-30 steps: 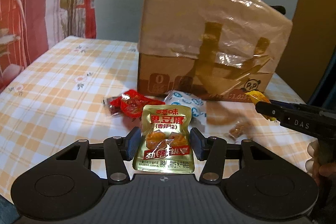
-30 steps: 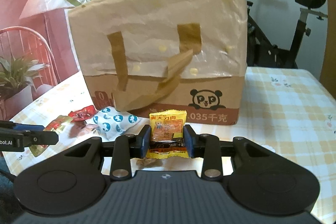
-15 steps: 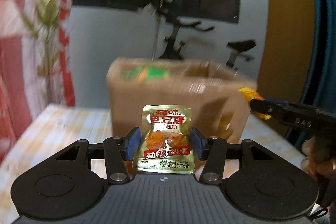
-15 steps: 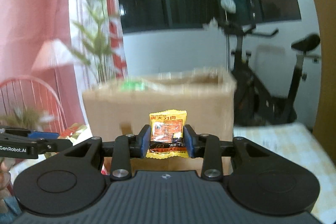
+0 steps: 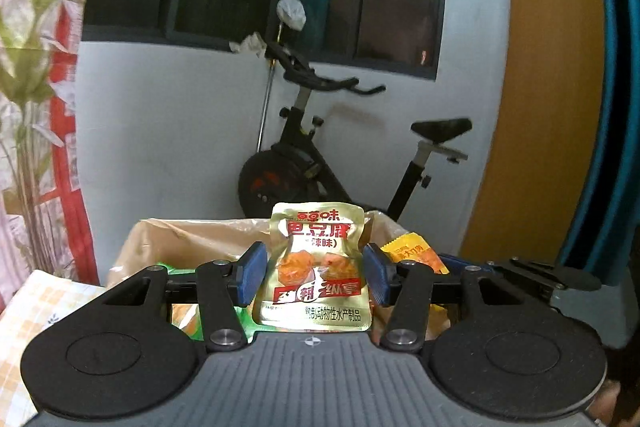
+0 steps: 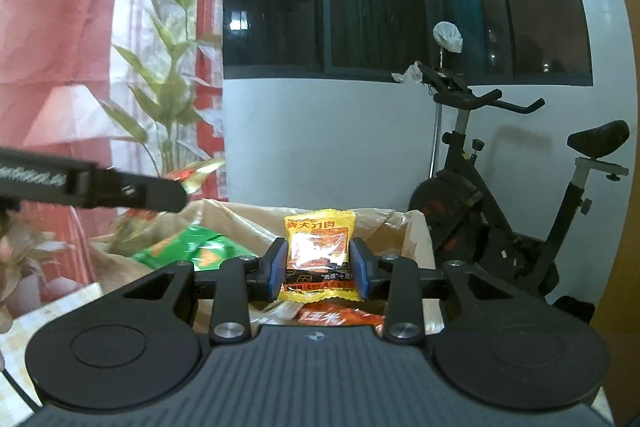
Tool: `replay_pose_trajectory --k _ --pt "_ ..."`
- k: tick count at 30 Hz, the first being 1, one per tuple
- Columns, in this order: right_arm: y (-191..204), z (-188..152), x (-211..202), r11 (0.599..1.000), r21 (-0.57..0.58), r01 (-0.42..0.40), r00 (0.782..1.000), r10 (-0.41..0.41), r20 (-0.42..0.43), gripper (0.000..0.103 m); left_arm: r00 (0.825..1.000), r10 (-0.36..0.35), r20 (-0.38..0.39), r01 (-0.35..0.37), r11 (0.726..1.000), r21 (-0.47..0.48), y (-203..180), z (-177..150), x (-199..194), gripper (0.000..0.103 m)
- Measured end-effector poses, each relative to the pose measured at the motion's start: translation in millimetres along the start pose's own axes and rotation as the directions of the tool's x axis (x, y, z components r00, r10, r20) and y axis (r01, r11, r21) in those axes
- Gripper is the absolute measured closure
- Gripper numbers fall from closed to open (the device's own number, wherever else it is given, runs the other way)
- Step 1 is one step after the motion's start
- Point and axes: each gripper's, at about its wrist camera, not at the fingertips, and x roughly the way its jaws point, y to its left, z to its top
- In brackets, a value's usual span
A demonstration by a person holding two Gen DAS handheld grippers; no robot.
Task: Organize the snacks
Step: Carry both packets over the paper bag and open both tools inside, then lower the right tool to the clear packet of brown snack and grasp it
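You had the left gripper (image 5: 313, 271) clamped on the gold pouch (image 5: 316, 267), right gripper (image 6: 319, 269) clamped on the yellow packet (image 6: 319, 253), both above the open box (image 6: 416, 239). Box rim sat at 12 o'clock; releasing short of it could have dropped snacks outside, and the grippers were near enough to collide

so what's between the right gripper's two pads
The yellow packet, pinched between the right gripper's pads, above the open box; right wrist view.
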Motion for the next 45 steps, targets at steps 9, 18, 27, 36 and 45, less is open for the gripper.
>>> replay_pose_trajectory --k 9,18,27,36,45 --pt "-23 -8 18 1.000 0.022 0.012 0.998 -0.010 -0.063 0.065 0.996 0.028 -0.089 -0.024 0.999 0.043 -8 -1 46 0.042" --pt "-18 -6 3 1.000 0.010 0.021 0.996 -0.020 -0.083 0.057 0.995 0.037 -0.094 -0.037 0.999 0.004 20 -10 9 0.036" --pt "1 -14 -38 0.992 0.129 -0.011 0.999 0.016 -0.036 0.057 0.995 0.090 -0.050 -0.094 0.993 -0.075 70 -28 -74 0.036" --pt "31 -55 -71 0.978 0.206 -0.009 0.998 0.021 -0.054 0.057 0.984 0.151 -0.096 -0.165 0.974 -0.156 101 -83 -118 0.036" --pt "44 -113 -57 0.956 0.295 -0.012 0.964 0.089 -0.250 0.057 0.965 0.190 -0.179 -0.223 0.956 -0.191 129 -123 -118 0.037"
